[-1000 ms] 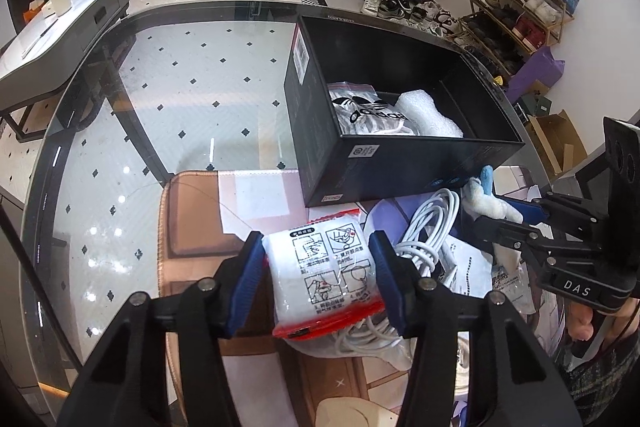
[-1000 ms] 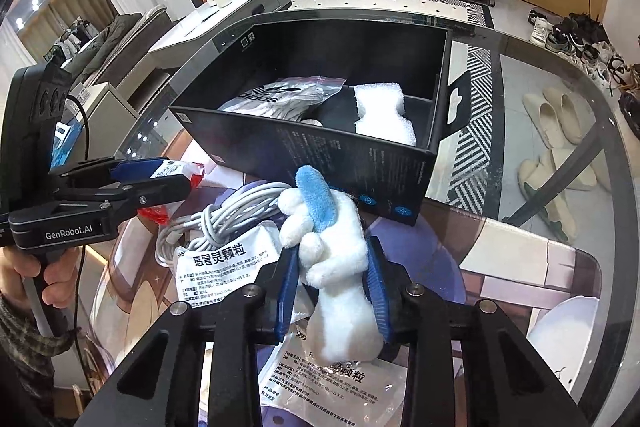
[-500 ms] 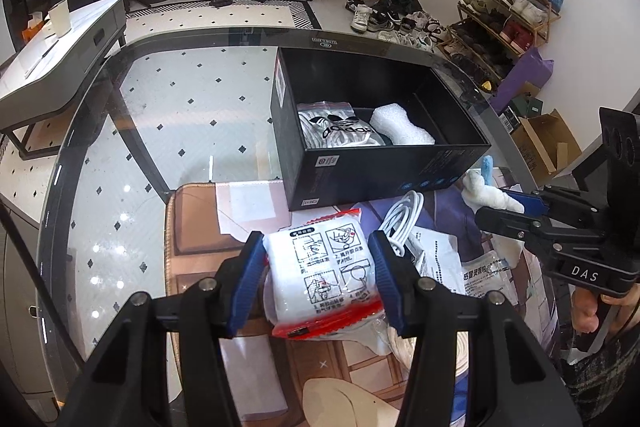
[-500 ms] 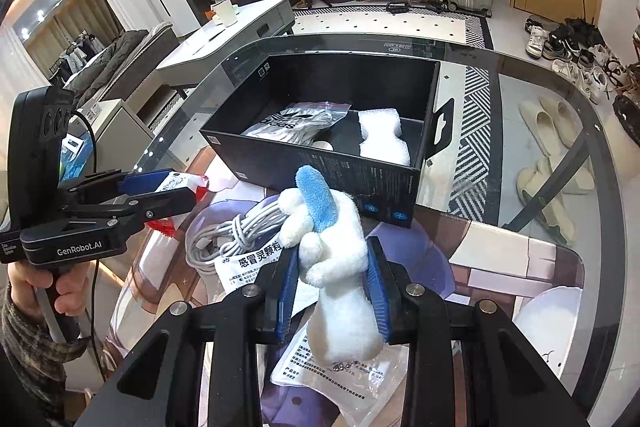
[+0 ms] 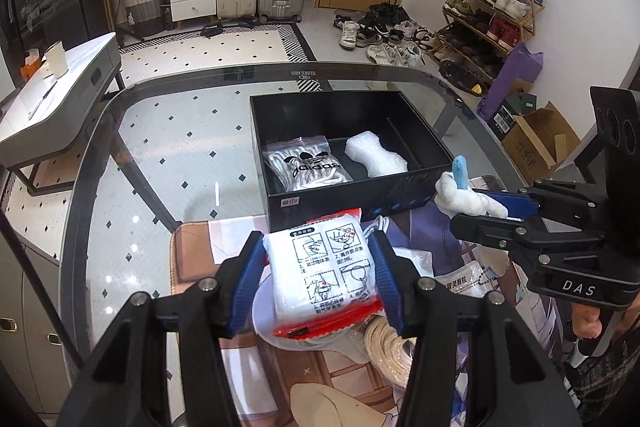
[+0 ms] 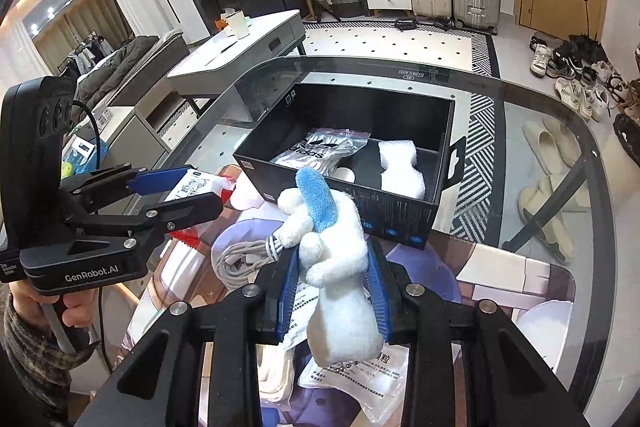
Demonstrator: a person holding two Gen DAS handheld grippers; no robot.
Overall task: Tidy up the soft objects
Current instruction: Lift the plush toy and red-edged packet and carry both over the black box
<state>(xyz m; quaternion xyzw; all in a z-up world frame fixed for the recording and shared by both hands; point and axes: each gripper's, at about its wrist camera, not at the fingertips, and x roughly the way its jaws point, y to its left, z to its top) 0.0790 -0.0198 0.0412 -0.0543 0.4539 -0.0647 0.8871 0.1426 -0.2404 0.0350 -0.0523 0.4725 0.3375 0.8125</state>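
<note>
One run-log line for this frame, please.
left hand-held gripper: shut on tissue pack | right hand-held gripper: shut on plush toy | black box: open

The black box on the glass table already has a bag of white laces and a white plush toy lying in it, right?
Not quite. The black box does hold the bag of white laces, but beside it lies a white foam pad, not a plush toy. The left wrist view shows this; the plush toy is clamped in the right gripper.

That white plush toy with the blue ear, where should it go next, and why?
Probably forward over the black box and then released. The right gripper is shut on the plush toy, held above the table clutter just short of the box's near wall, and the box already holds a bag of laces and a foam piece.
</note>
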